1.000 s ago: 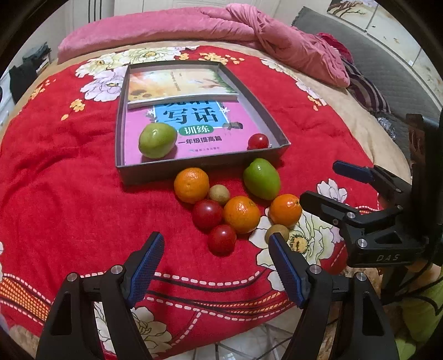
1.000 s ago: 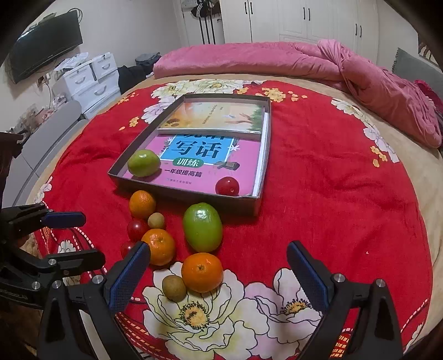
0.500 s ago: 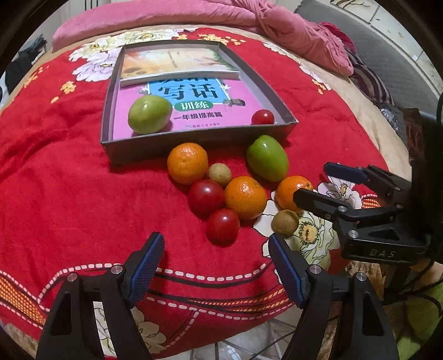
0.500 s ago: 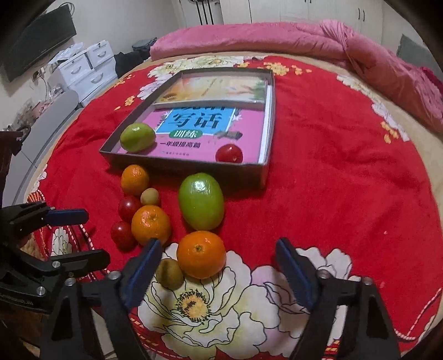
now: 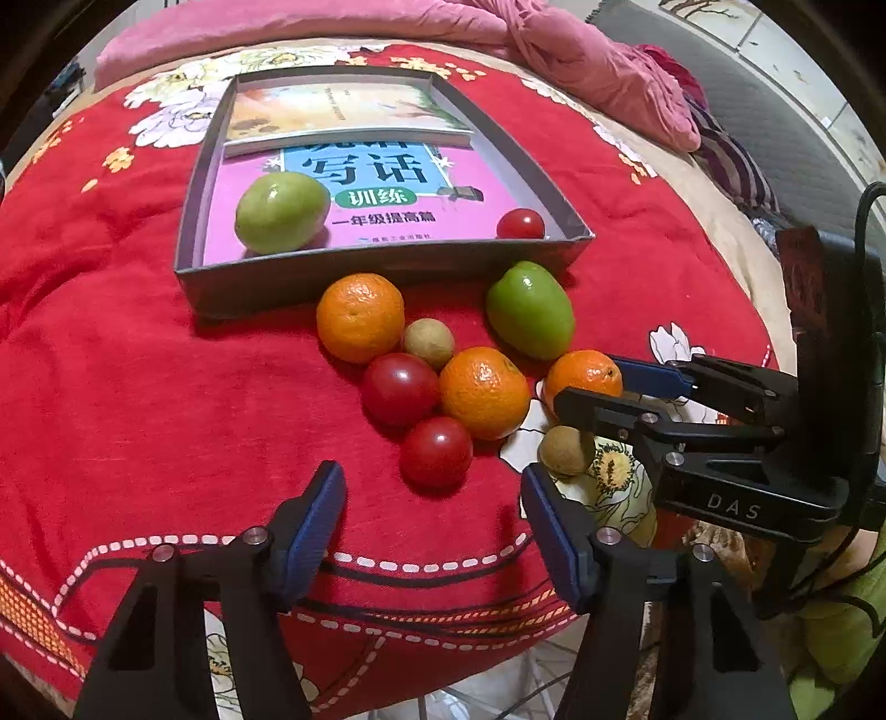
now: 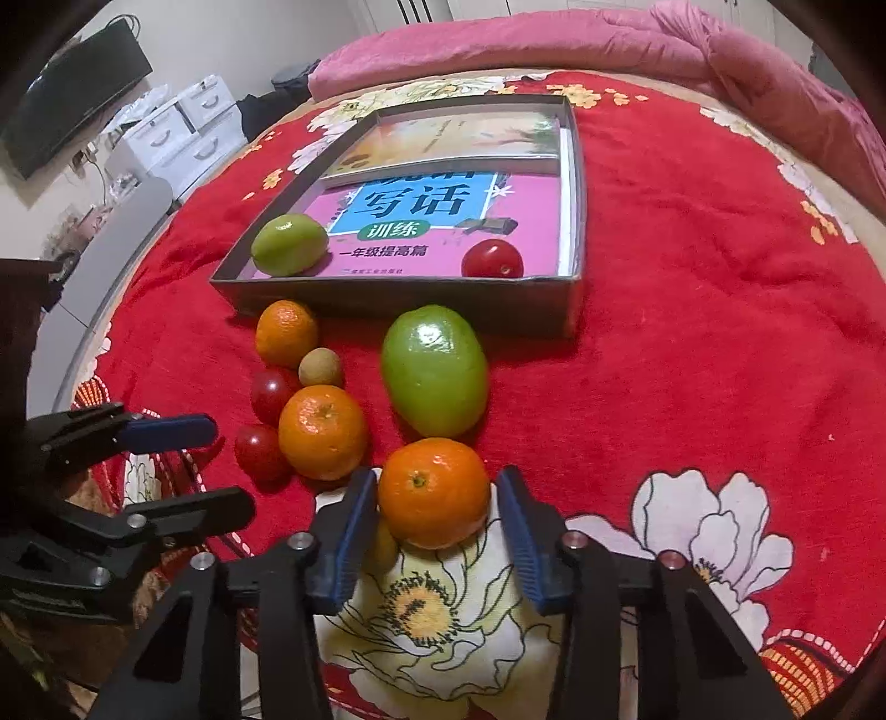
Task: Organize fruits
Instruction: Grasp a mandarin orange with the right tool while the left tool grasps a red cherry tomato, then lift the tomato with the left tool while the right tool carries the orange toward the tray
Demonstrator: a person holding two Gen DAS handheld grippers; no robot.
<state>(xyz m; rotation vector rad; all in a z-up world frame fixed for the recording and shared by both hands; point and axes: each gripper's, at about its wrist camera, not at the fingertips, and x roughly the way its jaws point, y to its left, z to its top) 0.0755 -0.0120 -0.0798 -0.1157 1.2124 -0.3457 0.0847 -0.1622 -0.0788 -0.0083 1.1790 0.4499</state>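
Observation:
On the red bedspread lie loose fruits: three oranges, two red tomatoes, two small brown fruits and a green fruit (image 6: 434, 368). My right gripper (image 6: 437, 476) is closing around the nearest orange (image 6: 434, 493). Its left pad is at the peel and a sliver of gap shows at the right pad. My left gripper (image 5: 432, 498) is also closing, with the front tomato (image 5: 436, 451) just ahead of its tips and untouched. The grey box (image 5: 382, 277) holds books, a green fruit (image 5: 279, 210) and a tomato (image 5: 519, 223).
A pink duvet (image 5: 554, 50) is heaped at the far side of the bed. White drawers (image 6: 183, 127) and a dark screen (image 6: 72, 94) stand to the left of the bed. The bed edge runs just below both grippers.
Both grippers have sunk closer to the fruit. The right jaws went from wide apart to close around the near orange. The left jaws narrowed a little.

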